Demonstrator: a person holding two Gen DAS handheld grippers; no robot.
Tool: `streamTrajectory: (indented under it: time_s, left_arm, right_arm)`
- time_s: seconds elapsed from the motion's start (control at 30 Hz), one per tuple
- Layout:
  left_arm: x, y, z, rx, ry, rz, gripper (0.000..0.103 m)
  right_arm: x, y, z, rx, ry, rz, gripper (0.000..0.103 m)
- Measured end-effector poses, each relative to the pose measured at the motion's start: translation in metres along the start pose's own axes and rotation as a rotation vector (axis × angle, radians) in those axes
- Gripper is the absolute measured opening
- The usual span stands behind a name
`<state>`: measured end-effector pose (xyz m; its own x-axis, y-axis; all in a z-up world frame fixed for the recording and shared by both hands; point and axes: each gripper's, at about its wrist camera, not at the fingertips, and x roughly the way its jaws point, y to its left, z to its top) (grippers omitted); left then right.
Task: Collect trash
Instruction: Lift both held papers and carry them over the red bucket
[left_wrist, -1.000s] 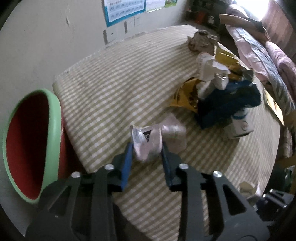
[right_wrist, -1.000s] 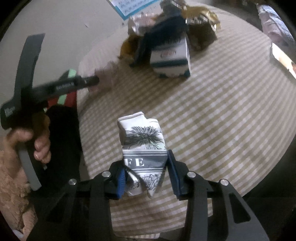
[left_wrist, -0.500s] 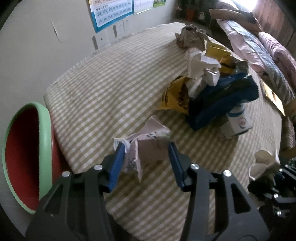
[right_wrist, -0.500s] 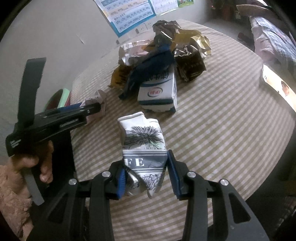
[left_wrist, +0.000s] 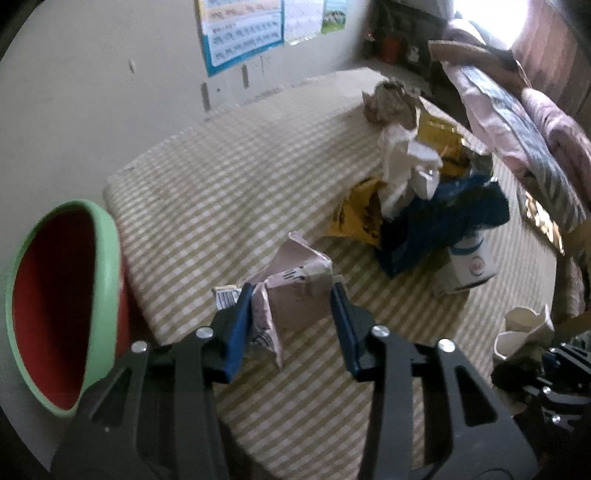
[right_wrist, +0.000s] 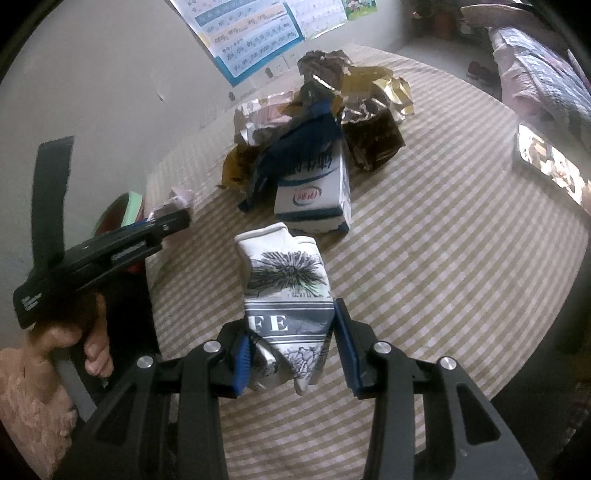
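Observation:
A crumpled pink wrapper (left_wrist: 295, 280) sits between the blue pads of my left gripper (left_wrist: 290, 299), low over the checkered table (left_wrist: 221, 177). The jaws are closing, and both pads touch the wrapper. My right gripper (right_wrist: 291, 325) is shut on a crushed white paper cup (right_wrist: 284, 273) with black print, held above the table's near part. A pile of trash (right_wrist: 314, 147) lies further back: gold and silver foil, a blue wrapper and a white milk carton (right_wrist: 314, 195). In the right wrist view the left gripper (right_wrist: 162, 225) hangs at the table's left edge.
A bin with a green rim (left_wrist: 107, 258) and a red inside stands left of the table, below its edge. A phone (right_wrist: 546, 166) lies at the table's right side. Bedding (left_wrist: 517, 110) is piled beyond. A hand (right_wrist: 74, 339) holds the left gripper's handle.
The wrapper between the left jaws has spread wider and the pads stand further apart. The right gripper has risen slightly with the cup still in it.

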<state>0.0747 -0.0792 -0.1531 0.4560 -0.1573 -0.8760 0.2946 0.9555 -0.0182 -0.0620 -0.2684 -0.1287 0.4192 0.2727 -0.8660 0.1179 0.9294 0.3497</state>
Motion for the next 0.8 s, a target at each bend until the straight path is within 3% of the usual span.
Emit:
streamTrajectory:
  time_s: [0.23,0.8]
  left_arm:
    - [-0.026,0.018,-0.003,-0.103,-0.028,-0.006,0.041]
    - [-0.060,0.023,-0.012,-0.110,-0.094,-0.020,0.041]
  right_arm:
    - [-0.002,0.009,0.001,-0.014,-0.010,-0.003,0.038]
    - [-0.011,0.047,0.013,-0.085,-0.055,0.007,0.038]
